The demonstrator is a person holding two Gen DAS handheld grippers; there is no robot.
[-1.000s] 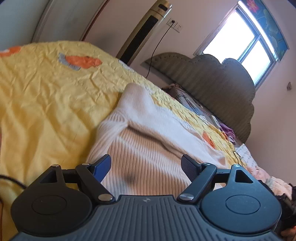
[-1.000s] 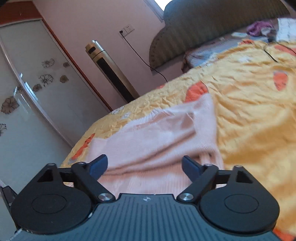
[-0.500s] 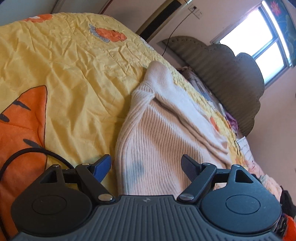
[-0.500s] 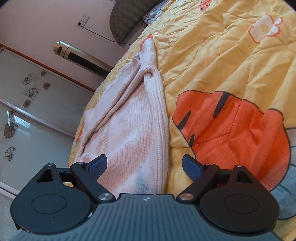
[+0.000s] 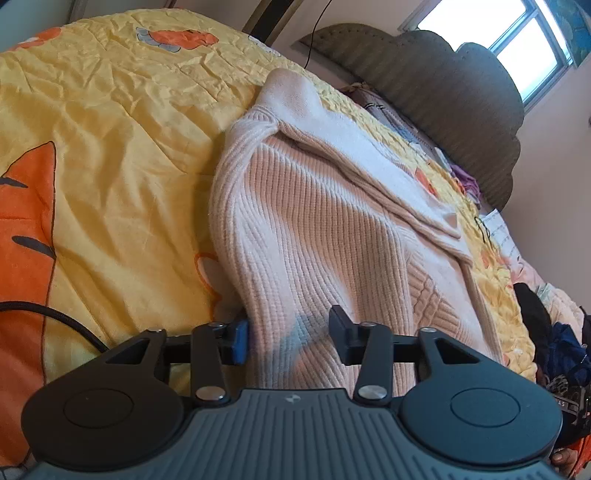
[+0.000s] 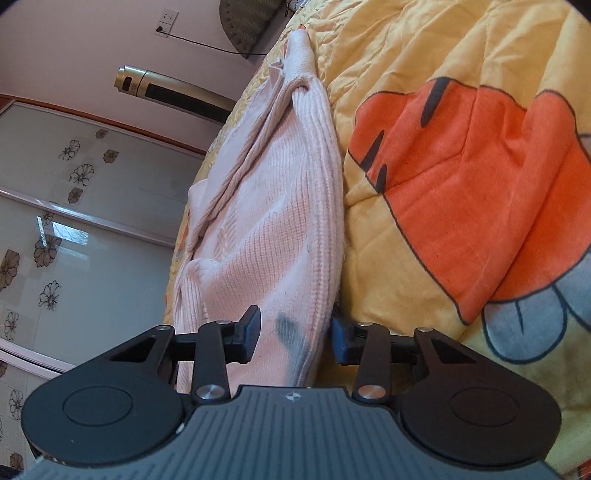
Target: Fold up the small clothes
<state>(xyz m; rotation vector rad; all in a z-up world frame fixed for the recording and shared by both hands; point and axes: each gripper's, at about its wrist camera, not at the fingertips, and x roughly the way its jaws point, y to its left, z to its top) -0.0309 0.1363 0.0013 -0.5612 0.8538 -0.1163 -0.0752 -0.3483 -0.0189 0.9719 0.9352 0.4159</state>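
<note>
A pale pink ribbed knit sweater (image 5: 314,221) lies on a yellow bedspread (image 5: 110,147) with orange cartoon prints. My left gripper (image 5: 288,332) sits low at the sweater's near edge, its jaws partly closed with the ribbed fabric between them. In the right wrist view the same sweater (image 6: 280,221) stretches away along the bedspread (image 6: 461,184). My right gripper (image 6: 293,334) is also partly closed around the sweater's near edge. The jaws still stand apart on both, so a firm grip does not show.
A dark padded headboard (image 5: 443,92) and a bright window (image 5: 517,33) lie beyond the sweater. A black cable (image 5: 44,314) crosses the bedspread at left. A tall tower fan (image 6: 173,88) and glass wardrobe doors (image 6: 74,221) stand beside the bed. Dark clothes (image 5: 561,339) pile at right.
Both grippers have dropped low to the sweater's near edge, and their jaws have narrowed from wide open to partly closed around the fabric.
</note>
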